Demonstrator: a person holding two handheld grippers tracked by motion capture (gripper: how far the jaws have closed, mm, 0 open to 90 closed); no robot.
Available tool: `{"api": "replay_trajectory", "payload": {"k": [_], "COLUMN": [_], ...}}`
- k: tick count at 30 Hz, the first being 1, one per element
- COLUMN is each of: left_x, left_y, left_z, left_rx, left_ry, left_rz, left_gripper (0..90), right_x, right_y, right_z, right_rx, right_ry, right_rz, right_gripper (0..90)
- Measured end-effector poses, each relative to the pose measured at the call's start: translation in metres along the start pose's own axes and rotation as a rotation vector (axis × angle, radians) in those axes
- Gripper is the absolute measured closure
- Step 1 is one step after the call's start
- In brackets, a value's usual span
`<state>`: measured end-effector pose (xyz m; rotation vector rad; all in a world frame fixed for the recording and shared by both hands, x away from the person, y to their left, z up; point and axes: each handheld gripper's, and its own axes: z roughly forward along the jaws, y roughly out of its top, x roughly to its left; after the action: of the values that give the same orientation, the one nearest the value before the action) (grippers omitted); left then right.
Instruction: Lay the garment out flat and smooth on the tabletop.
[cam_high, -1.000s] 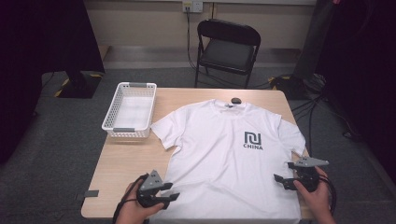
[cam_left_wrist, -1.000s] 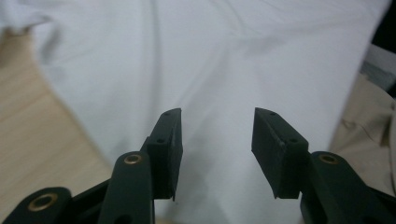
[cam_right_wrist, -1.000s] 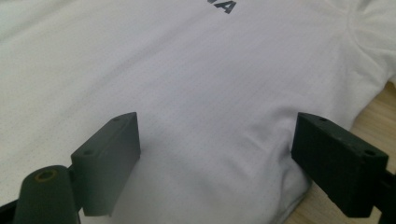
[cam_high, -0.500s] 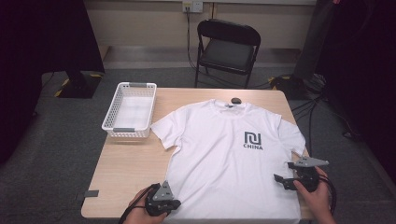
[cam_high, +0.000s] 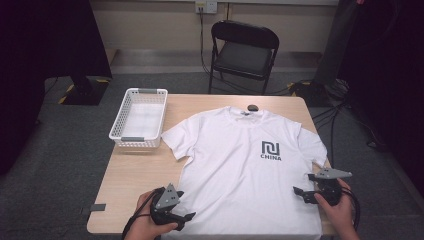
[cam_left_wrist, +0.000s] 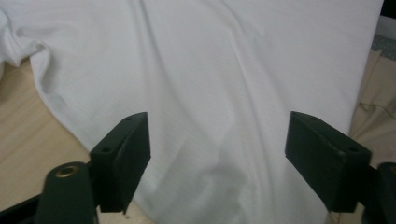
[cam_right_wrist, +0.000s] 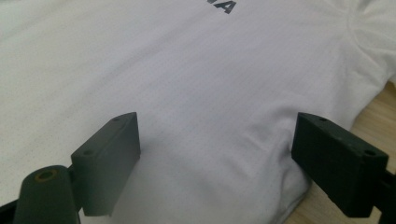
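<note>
T-shirt (cam_high: 250, 165) lies flat, front up, unfolded, on wooden table (cam_high: 130, 175); no fold made yet. Left gripper (cam_high: 186, 218) at hem's left corner, jaws just reopened wide, cloth beneath, ungripped. Right gripper (cam_high: 299, 191) at right side edge, jaws wide. White basket (cam_high: 139, 118) empty. Whole fold remains.

A light wooden table (cam_high: 125, 175) stands on a grey carpeted floor (cam_high: 45, 165). Beyond its far edge, 1 black folding chair (cam_high: 243, 52) faces it, backed by a pale beige wall (cam_high: 150, 22) with a socket (cam_high: 205, 6) and a cable hanging down. Black curtains (cam_high: 50, 40) darken both sides. A black stand base (cam_high: 82, 90) with yellow-black tape sits far left; cables (cam_high: 320, 90) coil on the floor at right.
</note>
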<state>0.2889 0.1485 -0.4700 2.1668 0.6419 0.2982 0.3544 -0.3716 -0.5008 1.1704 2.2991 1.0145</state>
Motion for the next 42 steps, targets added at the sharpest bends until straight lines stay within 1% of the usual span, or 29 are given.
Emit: {"api": "replay_trajectory", "payload": {"k": [1, 3, 5, 6, 9, 11, 14, 16, 19, 21, 23, 26, 28, 30, 31, 37, 42], "left_x": [0.002, 0.006, 0.009, 0.010, 0.013, 0.016, 0.020, 0.023, 0.027, 0.028, 0.029, 0.031, 0.033, 0.034, 0.035, 0.040, 0.043], "left_y": [0.000, 0.001, 0.002, 0.002, 0.003, 0.004, 0.005, 0.005, 0.004, 0.002, 0.001, -0.002, -0.003, -0.004, -0.005, -0.008, -0.013], "left_z": [0.000, -0.001, -0.001, -0.001, -0.002, -0.003, -0.003, -0.003, -0.004, -0.004, -0.005, -0.006, -0.008, -0.010, -0.011, -0.017, -0.020], "left_rx": [-0.009, -0.008, -0.001, -0.001, -0.001, 0.011, -0.002, -0.010, -0.005, -0.006, 0.002, -0.003, 0.001, -0.008, -0.011, -0.028, -0.024], "left_ry": [0.004, 0.003, 0.011, 0.014, 0.015, 0.014, 0.010, 0.003, 0.019, 0.011, 0.018, 0.020, 0.029, 0.033, 0.034, 0.052, 0.061], "left_rz": [-0.010, 0.003, 0.010, 0.004, 0.008, 0.017, 0.004, 0.003, -0.008, -0.008, -0.006, -0.016, -0.010, -0.019, -0.016, -0.027, -0.034], "left_gripper": [17.9, 15.0, 14.8, 14.9, 14.9, 14.9, 14.8, 14.8, 14.9, 15.0, 15.0, 15.0, 15.0, 15.0, 15.0, 15.0, 15.0], "right_x": [0.000, 0.000, 0.000, 0.000, 0.000, 0.000, 0.000, 0.000, 0.000, 0.000, 0.000, 0.000, 0.000, 0.000, 0.000, 0.000, 0.000], "right_y": [0.000, 0.000, 0.000, 0.000, 0.000, 0.000, 0.000, 0.000, 0.000, 0.000, 0.000, 0.000, 0.000, 0.000, 0.000, 0.000, 0.000], "right_z": [0.000, 0.000, 0.000, 0.000, 0.000, 0.000, 0.000, 0.000, 0.000, 0.000, 0.000, 0.000, 0.000, 0.000, 0.000, 0.000, 0.000], "right_rx": [0.000, 0.000, 0.000, 0.000, 0.000, 0.000, 0.000, 0.000, 0.000, 0.000, 0.000, 0.000, 0.000, 0.000, 0.000, 0.000, 0.000], "right_ry": [0.000, 0.000, 0.000, 0.000, 0.000, 0.000, 0.000, 0.000, 0.000, 0.000, 0.000, 0.000, 0.000, 0.000, 0.000, 0.000, 0.000], "right_rz": [0.000, 0.000, 0.000, 0.000, -0.001, -0.001, 0.000, 0.000, -0.001, 0.000, 0.000, 0.000, 0.000, 0.000, 0.000, 0.000, 0.000], "right_gripper": [14.4, 14.4, 14.4, 14.4, 14.4, 14.4, 14.4, 14.4, 14.4, 14.4, 14.4, 14.4, 14.4, 14.4, 14.4, 14.4, 14.4]}}
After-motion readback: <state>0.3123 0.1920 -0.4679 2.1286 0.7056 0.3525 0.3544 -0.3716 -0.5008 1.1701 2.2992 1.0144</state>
